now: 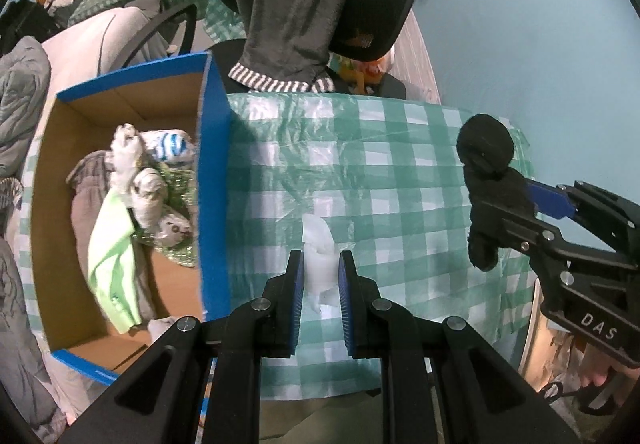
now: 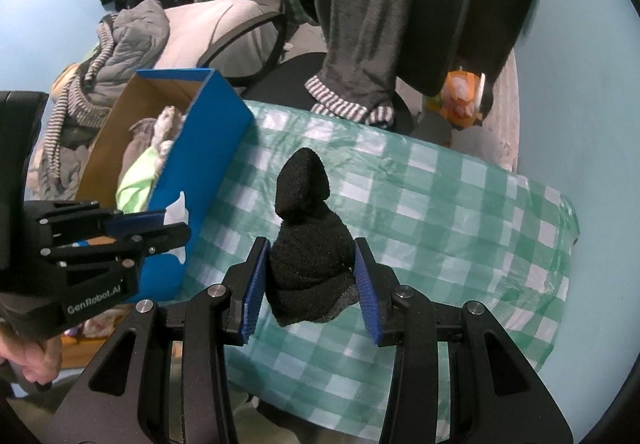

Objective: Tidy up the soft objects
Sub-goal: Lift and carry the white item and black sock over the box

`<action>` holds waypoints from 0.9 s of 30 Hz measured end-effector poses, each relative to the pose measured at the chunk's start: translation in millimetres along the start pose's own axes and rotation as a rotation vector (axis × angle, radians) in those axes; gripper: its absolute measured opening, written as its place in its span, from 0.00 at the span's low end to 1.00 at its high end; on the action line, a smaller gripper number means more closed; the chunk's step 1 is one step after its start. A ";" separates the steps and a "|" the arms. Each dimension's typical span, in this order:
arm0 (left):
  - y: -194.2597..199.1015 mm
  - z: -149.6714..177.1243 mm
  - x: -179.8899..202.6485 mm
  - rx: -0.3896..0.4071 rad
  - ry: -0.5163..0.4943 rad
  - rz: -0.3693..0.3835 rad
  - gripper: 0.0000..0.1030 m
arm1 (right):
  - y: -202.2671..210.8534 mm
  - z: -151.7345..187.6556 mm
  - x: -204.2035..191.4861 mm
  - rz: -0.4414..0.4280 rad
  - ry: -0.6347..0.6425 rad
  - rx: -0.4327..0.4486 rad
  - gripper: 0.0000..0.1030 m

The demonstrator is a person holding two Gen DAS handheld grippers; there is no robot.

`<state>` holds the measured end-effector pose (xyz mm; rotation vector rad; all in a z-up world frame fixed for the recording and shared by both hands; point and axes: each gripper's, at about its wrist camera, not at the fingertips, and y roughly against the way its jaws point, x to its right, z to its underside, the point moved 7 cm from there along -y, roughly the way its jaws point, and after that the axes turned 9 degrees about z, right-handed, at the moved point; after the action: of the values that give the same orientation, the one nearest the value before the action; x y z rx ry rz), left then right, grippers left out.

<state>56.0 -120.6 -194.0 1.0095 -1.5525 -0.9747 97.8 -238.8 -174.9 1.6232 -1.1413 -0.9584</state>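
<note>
Two soft pieces are in hand, one per gripper. The left gripper [image 1: 320,272] has its jaws drawn narrow on a white soft item [image 1: 319,256], a pale bundle whose top sticks up past the blue pads and whose lower end hangs below them. It is held above the table [image 1: 400,172], just to the right of the blue wall of one cardboard box [image 1: 214,180]. The right wrist view shows the same white piece as a sliver poking out on either side of the left jaws, in front of the box's blue side.

The right gripper [image 2: 310,272] has its jaws closed on a black sock [image 2: 308,244], a bulky rolled bundle that fills the gap between the two pads; a rounded end stands up beyond the fingertips and a grey edge shows at the bottom. It hangs over the checked cloth near the middle of the table, well apart from the box. From the left wrist view it sits at the right edge, black against the blue floor.

The box stands on the table's left end, brown inside, and already holds a heap of soft things: one light green cloth [image 1: 112,256], a grey cloth [image 1: 86,204], several whitish rolled pieces and one with blue stripes; an exact count of the rolled ones cannot be made.

One green-and-white checked plastic cover lies over the table. Beyond it stands one black office chair [image 2: 440,24] with a grey garment [image 2: 356,24] draped over its back, striped cuffs at the bottom.
</note>
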 end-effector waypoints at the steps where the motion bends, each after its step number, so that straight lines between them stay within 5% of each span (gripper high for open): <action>1: 4.5 1.0 -2.0 0.005 -0.001 -0.004 0.16 | 1.7 -1.2 -3.5 -0.001 0.002 0.004 0.40; 27: 77.0 17.3 -92.2 0.103 0.101 -0.050 0.16 | 15.2 -37.6 -103.5 -0.050 0.132 0.049 0.40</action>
<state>42.7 -7.1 -153.2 1.1565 -1.5127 -0.8718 100.6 -133.3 -140.0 1.7353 -1.0454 -0.8472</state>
